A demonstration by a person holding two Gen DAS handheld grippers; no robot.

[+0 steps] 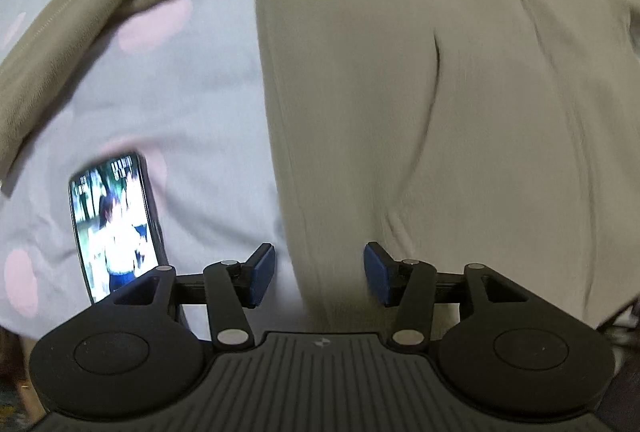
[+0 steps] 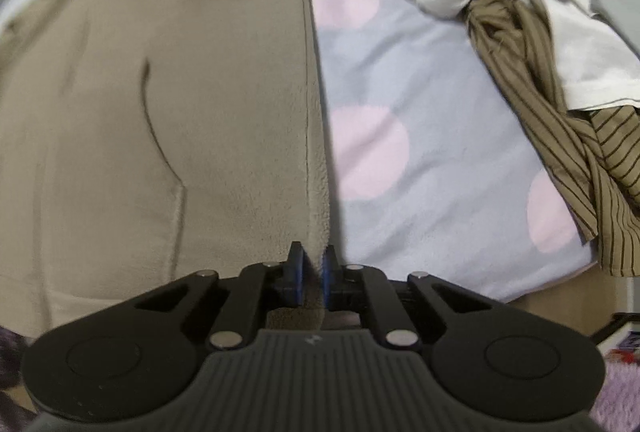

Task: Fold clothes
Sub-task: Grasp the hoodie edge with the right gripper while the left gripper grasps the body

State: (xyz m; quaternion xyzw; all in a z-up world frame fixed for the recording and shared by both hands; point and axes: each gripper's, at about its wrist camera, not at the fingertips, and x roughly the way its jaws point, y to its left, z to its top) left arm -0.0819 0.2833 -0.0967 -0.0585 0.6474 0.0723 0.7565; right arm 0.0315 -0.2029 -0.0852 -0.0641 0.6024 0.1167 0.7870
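- No brand, label or writing is readable; the phone (image 1: pixel 116 224) screen shows only a blurred picture.
- The olive fleece garment (image 1: pixel 420 92) lies flat on the dotted bedspread (image 2: pixel 420 112), its long axis running away from both cameras, one sleeve (image 1: pixel 80 12) stretched towards the bed's left edge.
- Left gripper (image 1: pixel 319 274): jaws spread wide over the garment's near-left hem corner, pinching nothing.
- Right gripper (image 2: pixel 313 278): jaws clamped on the garment's near hem at its right-hand edge.
- A heap of clothes (image 2: pixel 540 32) lies towards the bed's far right corner.

Black tongs (image 1: pixel 319 274), ribbed housing, silver pivot pins, seemingly blue pads (image 2: pixel 329 278).
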